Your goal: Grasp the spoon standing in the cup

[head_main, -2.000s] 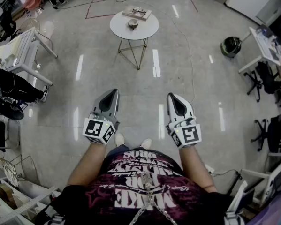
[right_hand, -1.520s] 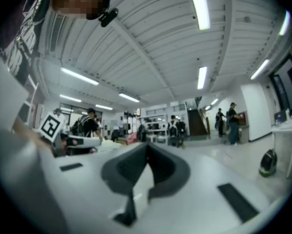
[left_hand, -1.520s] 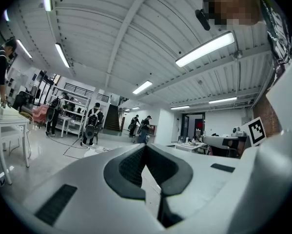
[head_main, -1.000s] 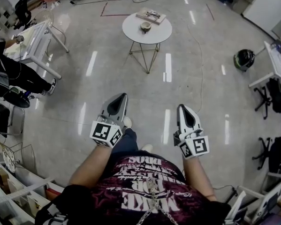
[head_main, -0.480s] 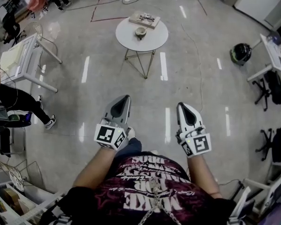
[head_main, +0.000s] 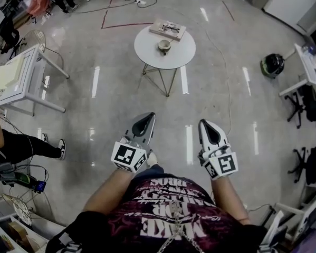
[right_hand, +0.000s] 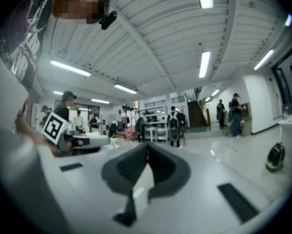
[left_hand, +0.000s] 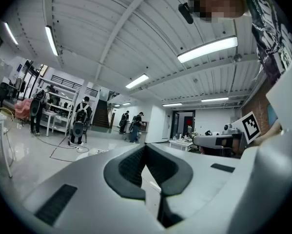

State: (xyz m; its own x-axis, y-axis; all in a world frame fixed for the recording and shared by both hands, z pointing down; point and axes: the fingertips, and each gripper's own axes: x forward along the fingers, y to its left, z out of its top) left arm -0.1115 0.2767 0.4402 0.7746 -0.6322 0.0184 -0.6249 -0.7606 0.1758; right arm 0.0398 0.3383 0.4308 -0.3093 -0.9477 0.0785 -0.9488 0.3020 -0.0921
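A small cup (head_main: 164,46) stands on a round white table (head_main: 179,56) far ahead in the head view. A spoon in it is too small to make out. Beside the cup lies a book (head_main: 168,29). My left gripper (head_main: 147,117) and right gripper (head_main: 206,124) are held level in front of my body, well short of the table. Both point toward it. In the left gripper view the left gripper (left_hand: 146,146) has its jaws meeting at the tip with nothing between them. The right gripper (right_hand: 146,145) shows the same in the right gripper view.
A white desk (head_main: 19,78) stands at the left, with a seated person's legs (head_main: 26,146) below it. A dark round helmet-like object (head_main: 273,65) and office chairs (head_main: 305,101) are at the right. A cable (head_main: 227,96) runs over the glossy floor. People stand far off.
Both grippers have been carried forward over the floor, still shut. The round table sits nearer and lower in the head view, and the desk and seated person have slid back at the left.
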